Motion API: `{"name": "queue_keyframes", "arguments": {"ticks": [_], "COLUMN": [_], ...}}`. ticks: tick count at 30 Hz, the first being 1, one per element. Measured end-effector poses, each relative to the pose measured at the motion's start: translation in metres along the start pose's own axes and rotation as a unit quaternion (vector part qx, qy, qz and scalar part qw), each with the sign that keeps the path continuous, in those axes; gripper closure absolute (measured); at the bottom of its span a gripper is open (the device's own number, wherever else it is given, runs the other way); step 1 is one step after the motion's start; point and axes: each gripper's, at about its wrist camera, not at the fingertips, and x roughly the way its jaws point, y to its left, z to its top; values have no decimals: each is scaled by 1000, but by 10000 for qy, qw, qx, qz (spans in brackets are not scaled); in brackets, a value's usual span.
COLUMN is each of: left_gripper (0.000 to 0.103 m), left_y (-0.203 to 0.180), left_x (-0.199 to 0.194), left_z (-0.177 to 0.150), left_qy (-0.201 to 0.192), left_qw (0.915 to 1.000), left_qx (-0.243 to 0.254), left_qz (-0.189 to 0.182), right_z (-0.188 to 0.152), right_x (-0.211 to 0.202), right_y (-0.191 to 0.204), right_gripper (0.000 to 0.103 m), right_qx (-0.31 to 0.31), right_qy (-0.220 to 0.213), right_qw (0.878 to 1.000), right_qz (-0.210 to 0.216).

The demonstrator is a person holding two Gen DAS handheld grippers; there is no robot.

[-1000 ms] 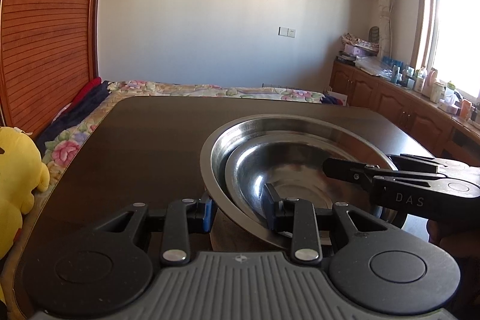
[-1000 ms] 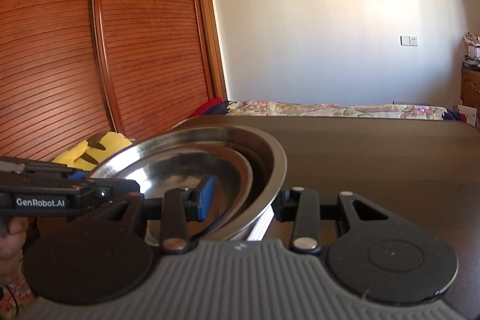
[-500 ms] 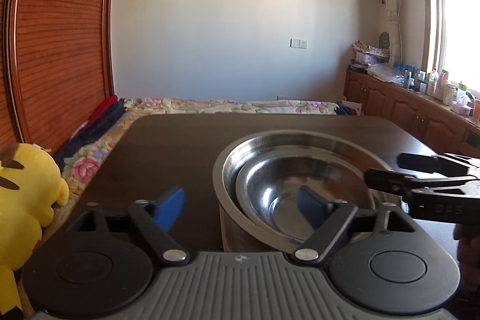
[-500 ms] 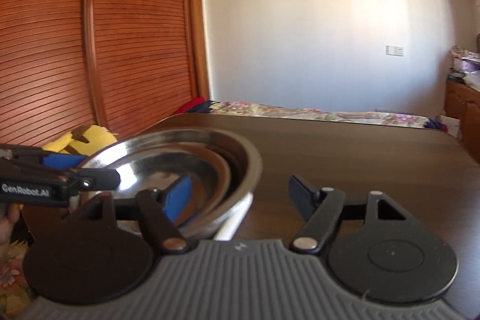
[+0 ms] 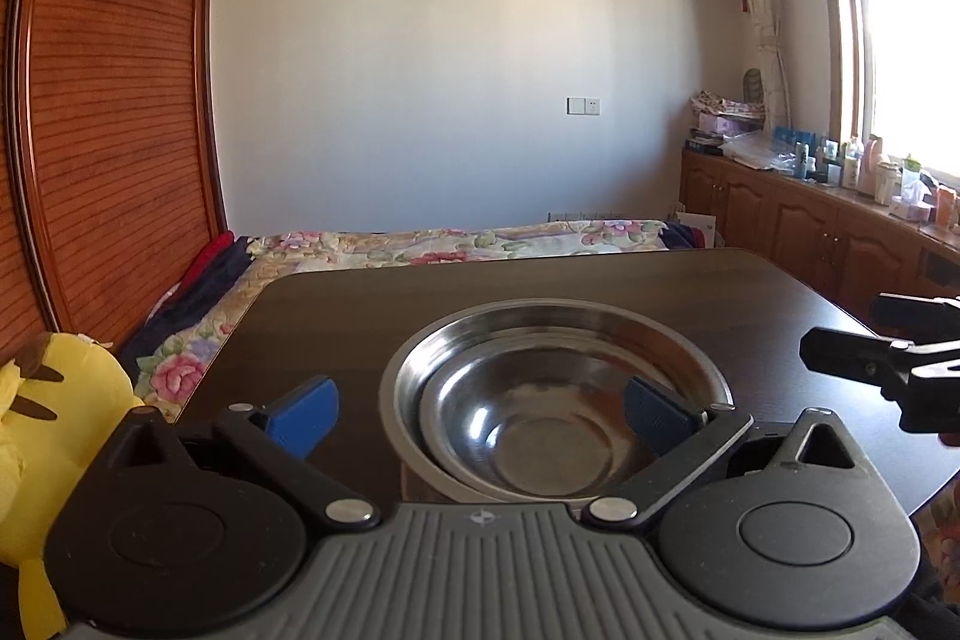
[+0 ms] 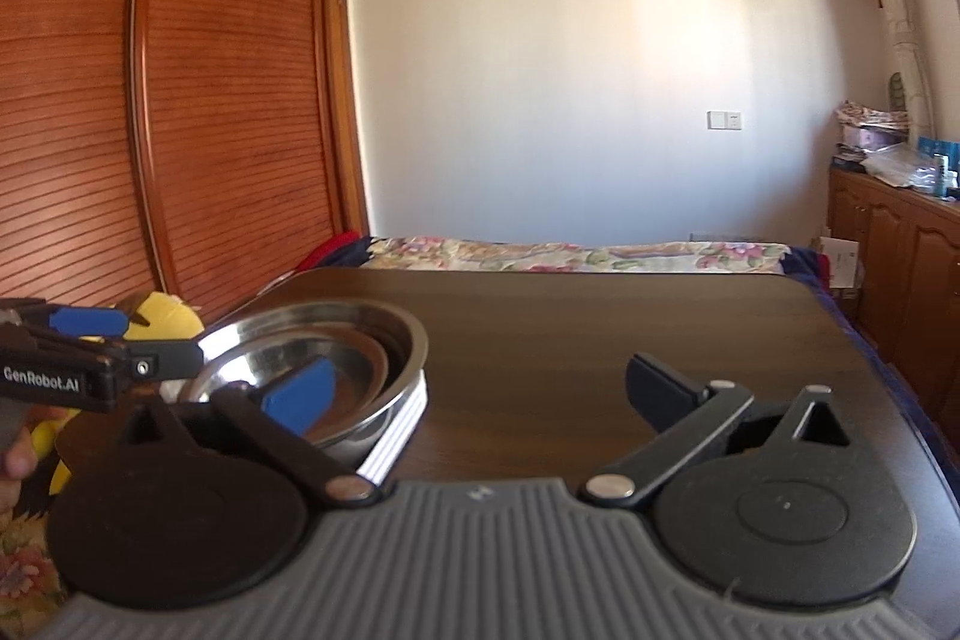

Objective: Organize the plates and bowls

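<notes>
Release step judged done: smaller bowl (image 5: 540, 430) nested inside larger bowl (image 5: 558, 340) on table (image 5: 336, 316), left hand-held gripper (image 5: 480, 409) and right hand-held gripper (image 6: 480, 388) just opened wide beside it, holding nothing; next, probably fetch remaining dishes.

A smaller bowl (image 5: 534, 424) sits nested in a larger bowl (image 5: 690, 364), which stands on the table (image 5: 336, 316) near its front edge. A bed (image 5: 456, 244) lies behind the table, a plush toy (image 5: 42, 412) to its left, cabinets (image 5: 798, 232) to the right.
</notes>
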Motion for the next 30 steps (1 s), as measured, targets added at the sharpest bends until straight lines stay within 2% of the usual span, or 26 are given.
{"name": "queue_keyframes", "arguments": {"ticks": [10, 19, 30], "left_gripper": [0, 0, 0], "left_y": [-22, -23, -21], "left_x": [-9, -14, -12], "left_z": [-1, -6, -13], "left_qy": [-43, -80, 23], "left_qw": [9998, 9998, 9999], "left_qx": [80, 106, 72], "left_qz": [181, 132, 141], "right_z": [0, -7, -18], "right_x": [-19, -24, -24], "right_y": [2, 3, 2], "right_gripper": [0, 0, 0], "right_qx": [117, 62, 110], "right_qy": [-174, -157, -61], "right_qw": [9990, 9965, 9955], "right_qz": [-387, -822, -935]}}
